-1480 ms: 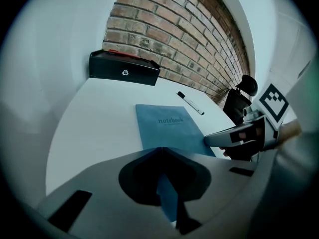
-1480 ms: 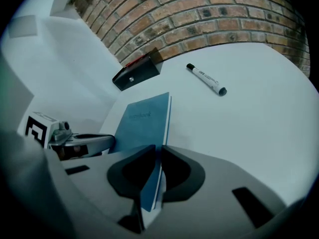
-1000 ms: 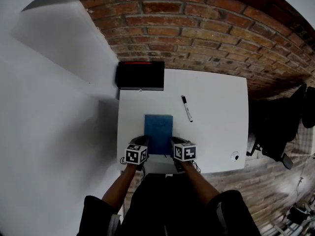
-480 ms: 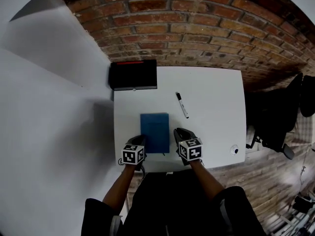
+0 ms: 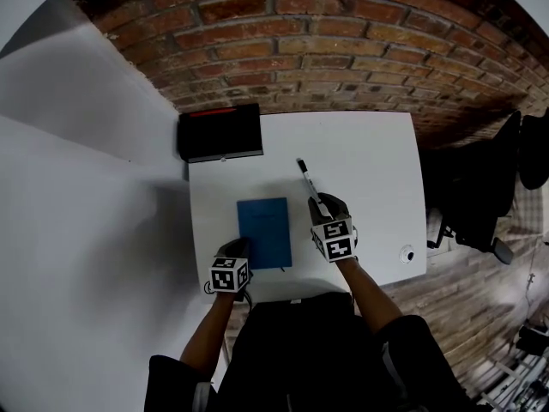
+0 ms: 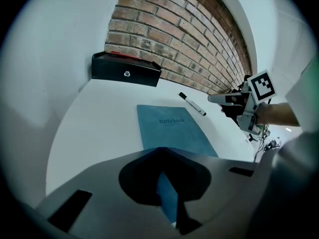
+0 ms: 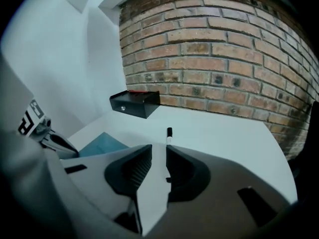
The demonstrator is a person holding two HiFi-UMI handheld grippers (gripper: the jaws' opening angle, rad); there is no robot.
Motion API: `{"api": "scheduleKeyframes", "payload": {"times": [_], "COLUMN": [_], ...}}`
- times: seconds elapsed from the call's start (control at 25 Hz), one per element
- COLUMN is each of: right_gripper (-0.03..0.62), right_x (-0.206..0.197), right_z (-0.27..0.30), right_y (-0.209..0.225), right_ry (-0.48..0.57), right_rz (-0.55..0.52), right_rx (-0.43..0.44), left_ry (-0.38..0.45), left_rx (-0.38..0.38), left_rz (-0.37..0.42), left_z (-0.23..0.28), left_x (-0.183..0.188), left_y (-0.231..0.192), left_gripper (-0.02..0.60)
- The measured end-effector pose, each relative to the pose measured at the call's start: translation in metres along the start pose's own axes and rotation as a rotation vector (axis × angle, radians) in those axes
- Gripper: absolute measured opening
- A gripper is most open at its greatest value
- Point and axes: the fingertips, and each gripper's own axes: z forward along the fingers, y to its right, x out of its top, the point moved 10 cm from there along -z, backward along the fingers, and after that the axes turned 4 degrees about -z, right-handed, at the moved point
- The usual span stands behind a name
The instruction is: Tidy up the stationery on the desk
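Stationery all loose on the worktop (image 5: 377, 187), nothing tidied yet. Your right gripper (image 5: 324, 202) has fingers narrowly apart around the pen (image 5: 304, 174). Your left gripper (image 5: 238, 245) is pinched together by the notebook (image 5: 264, 230).

White desk (image 5: 377, 161) against a brick wall (image 5: 343, 58), white wall (image 5: 77, 230) left, black chair (image 5: 480, 204) right.

Notebook cover: you can read the word "notebook" in lower case on the blue notebook (image 6: 172, 132), in the left gripper view.
Gripper cubes: the left cube (image 5: 227, 275) and right cube (image 5: 335, 239) show you black-and-white square markers, no letters.
Pen (image 5: 307, 178): print too small to read.
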Motion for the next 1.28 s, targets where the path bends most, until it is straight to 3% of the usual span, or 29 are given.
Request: {"api": "scheduleKeyframes", "payload": {"times": [0.36, 1.0, 1.28], "right_gripper": [0.095, 0.095, 0.082], "right_x": [-0.005, -0.015, -0.017], "right_z": [0.029, 0.051, 0.052], "right_y": [0.012, 0.023, 0.027], "right_ry": [-0.104, -0.241, -0.231], "right_rz": [-0.052, -0.027, 0.018], "right_rx": [-0.005, 0.005, 0.016], "left_ry": [-0.003, 0.002, -0.004], "left_rx": [0.003, 0.012, 0.017], "left_rz": [-0.009, -0.006, -0.005], "left_z": [0.001, 0.002, 0.001], "left_x": [0.001, 0.001, 0.002], "left_y": [0.001, 0.002, 0.002], "left_gripper": [0.015, 0.015, 0.015]}}
